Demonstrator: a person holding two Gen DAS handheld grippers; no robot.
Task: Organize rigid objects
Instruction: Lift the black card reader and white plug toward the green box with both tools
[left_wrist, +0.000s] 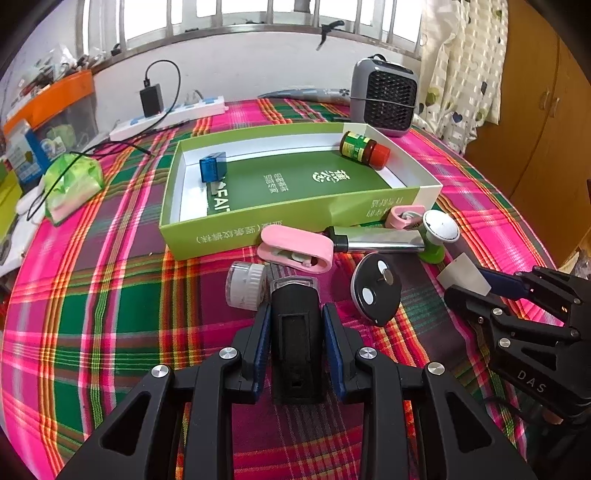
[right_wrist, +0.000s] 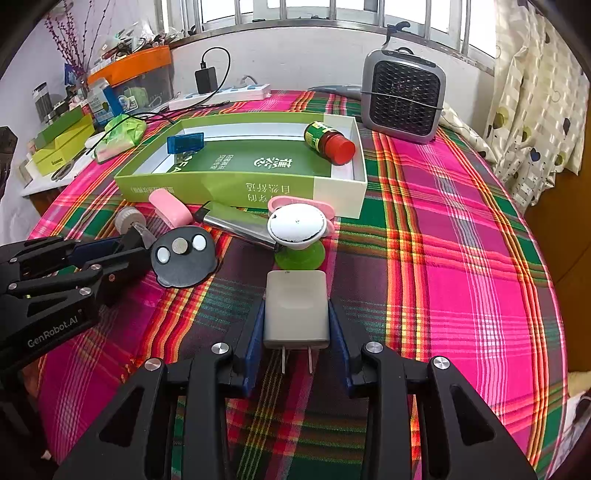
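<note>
Over on the left, a pale green plastic packet (left_wrist: 72, 184) lies on the pink and green plaid cloth of the desk (left_wrist: 110, 295), near a white power strip (left_wrist: 170, 118) with a black charger plugged in. Moving in, the open green and white cardboard box (left_wrist: 295, 218) sits mid-desk, and inside it a small blue translucent block (left_wrist: 213, 166) rests at the left end while a green-labelled bottle with a red cap (left_wrist: 364, 149) lies on its side at the right end.

In front of the box, the clutter: a small clear jar with a white ribbed lid (left_wrist: 245, 284), a pink plastic clip (left_wrist: 295, 249), a silver and black lighter (left_wrist: 376, 240), a black disc with white dots (left_wrist: 376, 291), and a white-topped knob on a green suction base (left_wrist: 439, 232).

The left gripper (left_wrist: 295, 321) has its jaws clenched on a black boxy device with a clear front (left_wrist: 294, 325), down at the cloth. To the right, the right gripper (right_wrist: 295, 321) grasps a white plug-in wall charger (right_wrist: 296, 310), prongs pointing back toward the camera. Far right at the back stands a grey grilled heater (right_wrist: 402, 96).
</note>
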